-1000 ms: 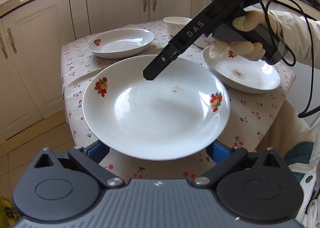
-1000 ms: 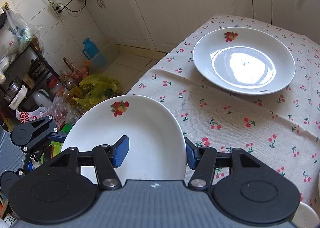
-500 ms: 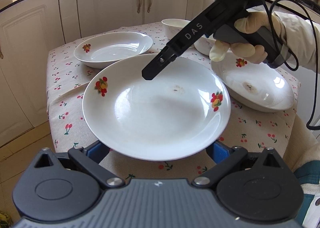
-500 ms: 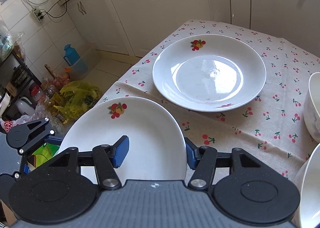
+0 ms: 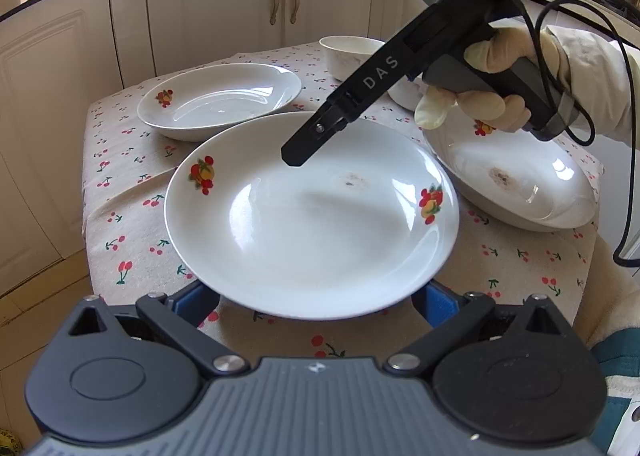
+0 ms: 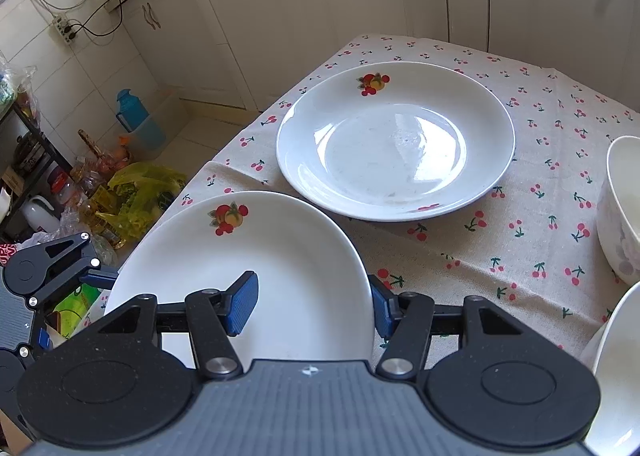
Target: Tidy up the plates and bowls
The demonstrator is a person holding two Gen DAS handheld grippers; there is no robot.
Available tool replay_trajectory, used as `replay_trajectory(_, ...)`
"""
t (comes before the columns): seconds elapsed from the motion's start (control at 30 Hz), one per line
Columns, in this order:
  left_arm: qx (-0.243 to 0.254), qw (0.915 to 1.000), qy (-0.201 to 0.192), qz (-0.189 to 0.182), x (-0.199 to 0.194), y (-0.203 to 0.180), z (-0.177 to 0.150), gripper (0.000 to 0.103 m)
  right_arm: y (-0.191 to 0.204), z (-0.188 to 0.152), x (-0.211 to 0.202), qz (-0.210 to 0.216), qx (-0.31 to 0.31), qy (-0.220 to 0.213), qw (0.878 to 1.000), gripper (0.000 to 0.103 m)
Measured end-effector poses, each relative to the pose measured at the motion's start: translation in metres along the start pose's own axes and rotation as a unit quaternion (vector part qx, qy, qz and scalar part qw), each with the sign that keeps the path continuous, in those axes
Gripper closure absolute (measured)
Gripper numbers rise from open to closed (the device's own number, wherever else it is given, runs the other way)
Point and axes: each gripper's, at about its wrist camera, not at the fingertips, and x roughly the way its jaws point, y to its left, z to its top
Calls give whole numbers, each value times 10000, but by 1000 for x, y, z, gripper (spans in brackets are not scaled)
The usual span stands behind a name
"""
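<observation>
2 hand-held grippers grasp 1 white fruit-print ceramic plate (image 5: pixel 312 216). Left hand-held gripper (image 5: pixel 316 302) clamps its near rim; right hand-held gripper (image 6: pixel 312 304) clamps its side rim, above the cherry-print desk (image 6: pixel 520 248).

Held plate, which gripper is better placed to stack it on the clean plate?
Probably right: the right gripper clamps the rim of the held plate, and the clean plate lies straight ahead of it.

The held plate (image 5: pixel 312 224) is white with 2 red-and-yellow fruit motifs on its rim. The far plate (image 6: pixel 396 144) is white with 1 such motif. The table (image 6: pixel 532 240) wears a beige cloth dotted with red cherries on green stems. The bowl (image 5: pixel 352 56) is plain white. The right tool (image 6: pixel 312 300) is black with blue pads.
</observation>
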Motion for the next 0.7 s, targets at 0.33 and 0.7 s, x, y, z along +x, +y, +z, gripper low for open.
replay_trajectory(0.33,31,10000,-15,66,-6,-3,0,3,7,2,-3,7,-135,-3,9999,19)
replay_trajectory(0.7,76,9989,-97,448,-43,-29,5,1,35,-20,-85,-499,-563,-658,9950,0)
